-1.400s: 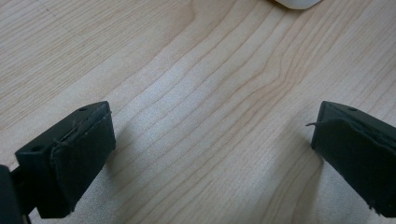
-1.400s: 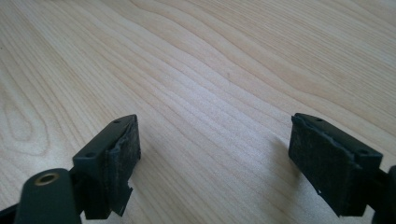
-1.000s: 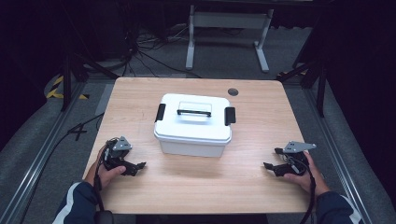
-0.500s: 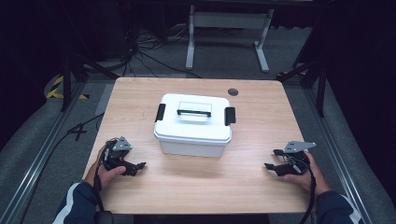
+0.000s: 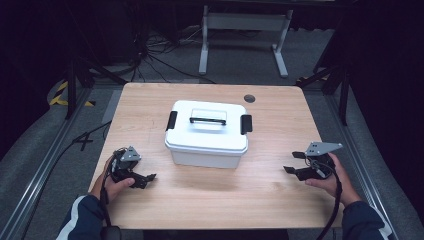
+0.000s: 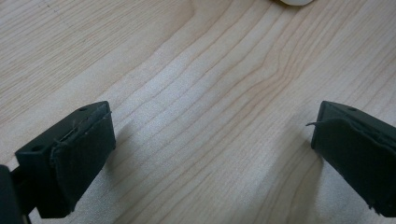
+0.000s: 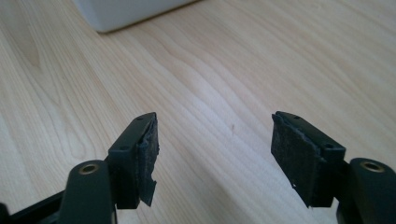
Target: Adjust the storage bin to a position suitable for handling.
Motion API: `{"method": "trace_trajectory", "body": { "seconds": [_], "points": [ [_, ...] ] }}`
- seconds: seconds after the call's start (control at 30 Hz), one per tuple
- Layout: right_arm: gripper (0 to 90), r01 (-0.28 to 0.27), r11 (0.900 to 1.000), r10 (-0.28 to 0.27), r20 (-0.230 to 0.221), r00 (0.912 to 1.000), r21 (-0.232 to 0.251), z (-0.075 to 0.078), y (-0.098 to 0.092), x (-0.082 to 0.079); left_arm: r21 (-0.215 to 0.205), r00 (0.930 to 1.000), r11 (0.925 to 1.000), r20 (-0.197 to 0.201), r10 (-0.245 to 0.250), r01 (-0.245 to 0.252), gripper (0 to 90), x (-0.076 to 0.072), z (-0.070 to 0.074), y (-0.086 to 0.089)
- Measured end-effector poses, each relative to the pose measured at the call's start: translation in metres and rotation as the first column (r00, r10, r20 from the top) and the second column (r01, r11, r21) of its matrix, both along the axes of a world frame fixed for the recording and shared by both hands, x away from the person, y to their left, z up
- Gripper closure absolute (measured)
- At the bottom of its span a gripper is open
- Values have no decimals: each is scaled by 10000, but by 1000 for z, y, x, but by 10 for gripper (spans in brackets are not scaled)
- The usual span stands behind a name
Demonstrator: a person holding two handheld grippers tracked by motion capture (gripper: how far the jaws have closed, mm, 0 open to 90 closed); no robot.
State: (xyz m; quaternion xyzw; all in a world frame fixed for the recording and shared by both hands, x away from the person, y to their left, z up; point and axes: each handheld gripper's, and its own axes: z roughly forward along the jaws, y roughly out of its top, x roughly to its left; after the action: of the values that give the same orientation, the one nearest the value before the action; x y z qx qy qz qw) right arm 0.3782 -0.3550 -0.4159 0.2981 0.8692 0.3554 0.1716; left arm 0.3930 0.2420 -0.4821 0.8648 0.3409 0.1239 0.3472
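Observation:
A white plastic storage box (image 5: 207, 133) with a lid, a black top handle and black side latches sits mid-table on the wooden table (image 5: 210, 200). My left gripper (image 5: 145, 179) rests low near the table's left front, open, with bare wood between its jaws (image 6: 210, 135). My right gripper (image 5: 292, 162) is held at the right front, open, nothing between its pads (image 7: 212, 149). A corner of the white box (image 7: 126, 11) lies ahead of the right gripper. A sliver of the box (image 6: 293, 2) peeks at the top edge of the left gripper view.
A round cable hole (image 5: 249, 98) sits in the table's far side. Behind the table stand a white metal frame (image 5: 244, 30) and cables on the dark floor. Metal rails run along the floor on both sides.
The right gripper has shifted very slightly toward the table's front. The box and the left gripper have not moved.

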Motion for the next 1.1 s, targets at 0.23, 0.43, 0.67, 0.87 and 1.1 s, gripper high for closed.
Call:
{"method": "trace_trajectory", "body": {
  "seconds": [0.23, 0.43, 0.67, 0.87, 1.1],
  "points": [
    [350, -371, 9991, 379, 441, 9983, -179, 26, 6, 7, 2, 10000, 10000, 0, 16, -16, 1, 0, 0, 0],
    [385, -743, 9965, 770, 738, 9943, -391, 58, 15, 13, 7, 10000, 10000, -8, 20, -20, 1, 0, 0, 0],
    [385, -1103, 9918, 1160, 941, 9888, -640, 86, 28, 24, 4, 10000, 10000, -8, 21, -21, 1, 0, 0, 0],
    [388, -1193, 9891, 1293, 1221, 9841, -861, 106, 38, 30, -1, 10000, 10000, -5, 22, -22, 1, 0, 0, 0],
    [410, -1572, 9781, 1742, 1231, 9770, -1365, 127, 59, 37, 0, 10000, 10000, -1, 20, -20, 1, 0, 0, 0]
  ]
}}
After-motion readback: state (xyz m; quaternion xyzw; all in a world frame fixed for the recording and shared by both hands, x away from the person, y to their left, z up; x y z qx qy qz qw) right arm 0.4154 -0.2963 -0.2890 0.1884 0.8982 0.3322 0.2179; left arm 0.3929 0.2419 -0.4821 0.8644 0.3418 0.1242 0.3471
